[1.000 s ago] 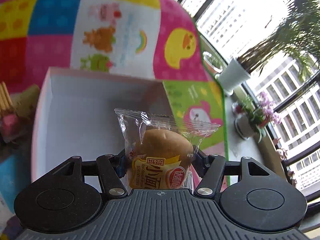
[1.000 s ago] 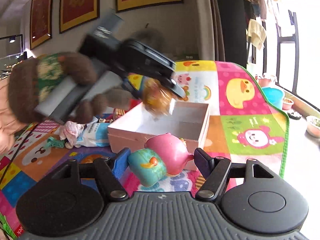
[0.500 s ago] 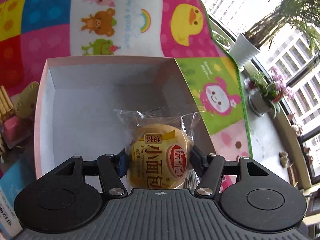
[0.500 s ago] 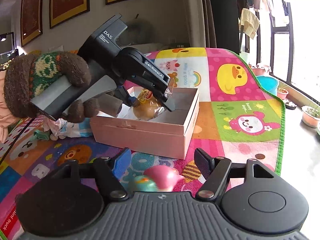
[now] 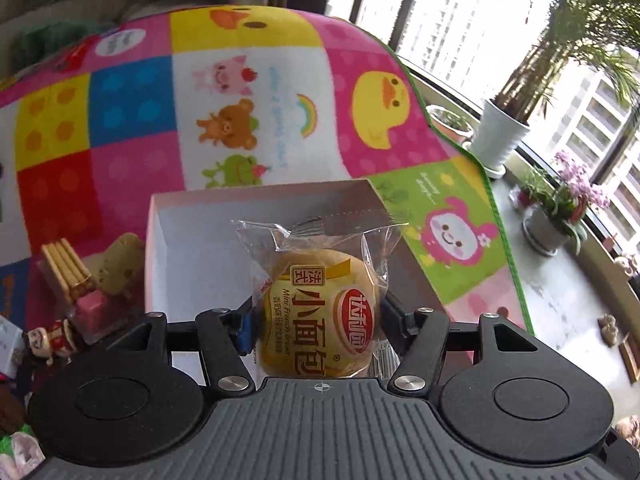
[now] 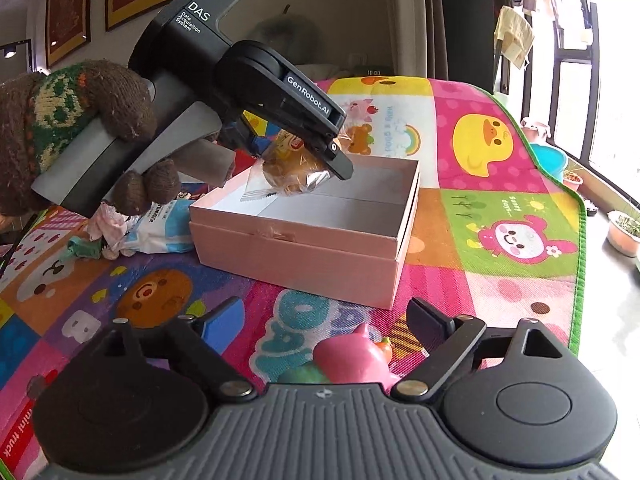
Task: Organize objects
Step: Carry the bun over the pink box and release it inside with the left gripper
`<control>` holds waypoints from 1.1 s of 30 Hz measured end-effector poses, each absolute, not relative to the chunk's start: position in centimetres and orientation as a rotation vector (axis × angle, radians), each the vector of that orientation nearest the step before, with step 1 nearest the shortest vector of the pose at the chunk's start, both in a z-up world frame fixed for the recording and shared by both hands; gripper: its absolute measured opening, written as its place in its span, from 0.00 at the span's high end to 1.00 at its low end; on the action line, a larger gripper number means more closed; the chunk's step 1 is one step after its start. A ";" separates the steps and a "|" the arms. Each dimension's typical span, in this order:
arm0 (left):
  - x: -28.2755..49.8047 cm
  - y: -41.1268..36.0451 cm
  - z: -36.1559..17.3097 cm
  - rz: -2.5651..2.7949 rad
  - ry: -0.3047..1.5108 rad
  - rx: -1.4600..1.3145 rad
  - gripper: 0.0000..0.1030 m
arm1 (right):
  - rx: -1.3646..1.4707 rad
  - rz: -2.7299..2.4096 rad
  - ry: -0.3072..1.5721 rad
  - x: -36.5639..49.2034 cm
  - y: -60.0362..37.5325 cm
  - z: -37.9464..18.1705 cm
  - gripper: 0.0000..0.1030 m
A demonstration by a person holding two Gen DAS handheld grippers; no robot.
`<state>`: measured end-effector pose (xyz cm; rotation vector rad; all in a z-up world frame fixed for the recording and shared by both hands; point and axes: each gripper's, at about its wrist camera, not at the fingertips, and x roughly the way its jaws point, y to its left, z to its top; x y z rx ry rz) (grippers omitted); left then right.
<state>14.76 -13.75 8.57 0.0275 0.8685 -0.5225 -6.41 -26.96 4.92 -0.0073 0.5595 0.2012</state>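
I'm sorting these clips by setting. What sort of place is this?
Most likely a home living room: a cartoon play mat on the floor, framed pictures on the wall, potted plants by a big window.

Daylight pours in from the tall windows (image 5: 472,32) on my right side, and both views are bright. In my left wrist view the sky and the buildings outside are washed out to near white. The clear plastic wrapper of the small packaged bread (image 5: 320,300) catches small glints, while its print stays sharp. The open pink cardboard box (image 6: 320,236) has a shaded inner wall on its window side and a soft shadow on the colourful cartoon play mat (image 6: 500,216) in front of it. The fisheye lens bends the mat's edge and the window frames into curves. The far wall with the framed pictures (image 6: 68,4) is dimmer and softer.
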 end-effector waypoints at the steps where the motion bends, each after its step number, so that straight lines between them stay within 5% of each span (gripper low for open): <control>1: 14.8 -13.2 8.5 -0.499 0.852 0.033 0.37 | -0.009 0.203 0.564 -6.4 -26.8 4.8 0.13; 7: 13.2 -14.8 6.2 -0.525 0.873 0.516 0.37 | -0.025 0.207 0.596 -6.6 -26.4 3.4 0.05; 16: 16.2 -9.4 7.3 -0.467 0.859 -0.076 0.37 | -0.023 0.196 0.594 -6.8 -26.2 2.8 0.04; 20: 13.3 -12.3 8.1 -0.538 0.768 0.286 0.36 | -0.030 0.195 0.606 -6.7 -26.1 2.5 0.04; 25: 9.6 -10.6 8.6 -0.606 0.502 0.156 0.35 | -0.032 0.189 0.613 -6.5 -26.0 2.4 0.04; 33: 9.2 -10.1 5.6 -0.422 0.516 0.248 0.35 | -0.046 0.181 0.612 -6.6 -25.9 2.4 0.03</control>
